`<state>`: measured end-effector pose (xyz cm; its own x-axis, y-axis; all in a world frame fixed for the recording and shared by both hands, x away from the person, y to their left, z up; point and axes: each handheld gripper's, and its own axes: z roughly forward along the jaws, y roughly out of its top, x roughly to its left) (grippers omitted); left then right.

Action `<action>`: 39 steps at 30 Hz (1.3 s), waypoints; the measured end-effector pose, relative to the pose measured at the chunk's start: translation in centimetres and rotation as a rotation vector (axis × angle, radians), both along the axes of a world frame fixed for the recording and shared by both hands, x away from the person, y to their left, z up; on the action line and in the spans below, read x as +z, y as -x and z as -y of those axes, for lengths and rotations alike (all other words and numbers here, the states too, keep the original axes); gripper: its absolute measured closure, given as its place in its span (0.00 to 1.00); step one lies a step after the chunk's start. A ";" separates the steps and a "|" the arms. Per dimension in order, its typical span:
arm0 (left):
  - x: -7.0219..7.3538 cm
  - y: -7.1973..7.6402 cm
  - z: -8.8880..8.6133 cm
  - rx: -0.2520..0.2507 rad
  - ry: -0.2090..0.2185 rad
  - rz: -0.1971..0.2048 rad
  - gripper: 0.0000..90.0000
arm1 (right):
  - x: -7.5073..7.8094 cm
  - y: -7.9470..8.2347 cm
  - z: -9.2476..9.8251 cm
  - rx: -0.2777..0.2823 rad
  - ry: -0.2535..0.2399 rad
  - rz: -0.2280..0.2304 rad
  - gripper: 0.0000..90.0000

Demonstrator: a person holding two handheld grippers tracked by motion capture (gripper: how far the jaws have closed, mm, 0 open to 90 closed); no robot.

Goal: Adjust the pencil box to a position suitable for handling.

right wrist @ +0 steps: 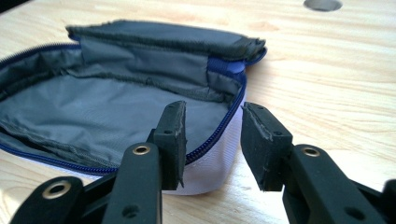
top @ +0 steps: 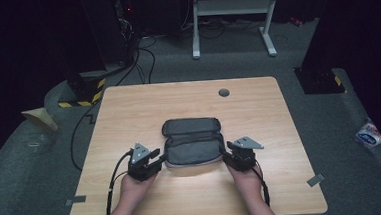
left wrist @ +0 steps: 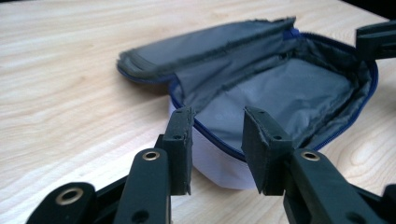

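Observation:
A grey zip pouch (top: 193, 148) lies open in the middle of the wooden table (top: 128, 111), its lid folded back toward the far side. The left gripper view shows its grey lining (left wrist: 285, 88), blue zipper and white outer wall. My left gripper (top: 162, 157) is at the pouch's left end; its jaws (left wrist: 217, 122) stand apart astride the rim without pressing it. My right gripper (top: 225, 154) is at the right end, jaws (right wrist: 212, 119) apart, one over the lining (right wrist: 93, 109), one outside the wall. A tip of the right gripper (left wrist: 376, 39) shows beyond the pouch.
A round grey grommet (top: 223, 92) sits in the table near its far edge, also seen in the right gripper view (right wrist: 322, 3). Cables trail from both grippers over the near edge. On the floor beyond stand a white desk frame (top: 232, 7) and a yellow-black striped block (top: 85, 94).

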<state>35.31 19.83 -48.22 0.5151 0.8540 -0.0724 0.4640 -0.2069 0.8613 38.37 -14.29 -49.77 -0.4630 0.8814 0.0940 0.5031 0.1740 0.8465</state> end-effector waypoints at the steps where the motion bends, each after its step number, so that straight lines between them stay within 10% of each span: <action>1: 0.2 0.1 -0.2 0.007 0.004 0.006 0.70 | 0.1 0.1 0.1 -0.002 -0.005 0.002 0.66; 31: -1.7 2.4 -5.8 0.106 -0.091 -0.070 0.77 | -0.9 3.3 4.3 -0.026 0.071 0.008 0.74; 39: -2.3 3.7 -6.2 0.096 -0.098 -0.091 0.77 | -1.6 4.2 6.5 -0.063 0.173 -0.003 0.72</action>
<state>31.62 26.00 -50.50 0.4261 0.9042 -0.0294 0.5609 -0.2385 0.7928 34.16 -20.81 -51.37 -0.4062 0.9118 -0.0607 0.5200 0.2852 0.8051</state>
